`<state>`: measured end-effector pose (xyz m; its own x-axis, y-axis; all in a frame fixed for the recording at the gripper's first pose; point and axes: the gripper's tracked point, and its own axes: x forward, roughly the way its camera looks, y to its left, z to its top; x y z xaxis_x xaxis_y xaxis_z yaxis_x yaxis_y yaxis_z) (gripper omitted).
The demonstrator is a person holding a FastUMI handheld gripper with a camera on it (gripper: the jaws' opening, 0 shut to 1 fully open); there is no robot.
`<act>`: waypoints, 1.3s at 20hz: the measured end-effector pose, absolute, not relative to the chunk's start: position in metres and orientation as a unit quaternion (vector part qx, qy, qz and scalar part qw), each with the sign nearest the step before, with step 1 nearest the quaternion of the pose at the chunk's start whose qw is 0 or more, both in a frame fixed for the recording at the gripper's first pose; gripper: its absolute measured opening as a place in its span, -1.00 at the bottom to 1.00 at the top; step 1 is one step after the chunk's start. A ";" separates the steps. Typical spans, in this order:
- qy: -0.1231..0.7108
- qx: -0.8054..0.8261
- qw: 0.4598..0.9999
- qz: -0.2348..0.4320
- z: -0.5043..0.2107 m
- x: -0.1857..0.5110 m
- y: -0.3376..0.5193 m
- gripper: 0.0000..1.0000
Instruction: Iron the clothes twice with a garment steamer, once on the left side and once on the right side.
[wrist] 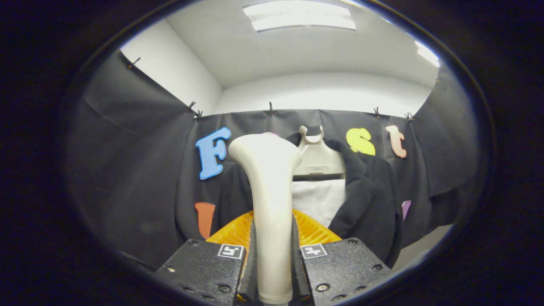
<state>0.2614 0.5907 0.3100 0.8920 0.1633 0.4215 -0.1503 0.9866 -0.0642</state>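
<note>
**A:** What's the claw (272, 259) doing?

**B:** It's pinching the garment steamer (267, 191) by its pale handle, a finger pressed on each side, low on the shaft. The wide head stands upright beyond the fingers, so the person can steer the head from below.

**A:** And the clothes?

**B:** A dark jacket (365, 195) over a white shirt (318, 199) hangs on a pale hanger (316, 157) against the booth wall, straight ahead. The steamer head covers much of the jacket's left front; the right lapel shows beside it.

**A:** Is the head touching the fabric?

**B:** Probably not, but the fisheye flattens depth, so I can't say for sure. Neither pass looks begun, by my reading.

**A:** Room to move?

**B:** Open space above and to both sides of the jacket. An orange ribbed piece (314, 229) sits just behind the fingers, low down; I can't tell what it is. The hanger's hook and the jacket's collar edge are the spots to steer clear of on an upward stroke.
</note>
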 end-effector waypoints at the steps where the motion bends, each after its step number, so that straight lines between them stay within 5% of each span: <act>1: -0.224 -0.023 0.971 0.076 0.312 0.264 0.594 -0.29; 26: -0.117 -0.089 0.989 0.031 0.192 0.268 0.577 -0.28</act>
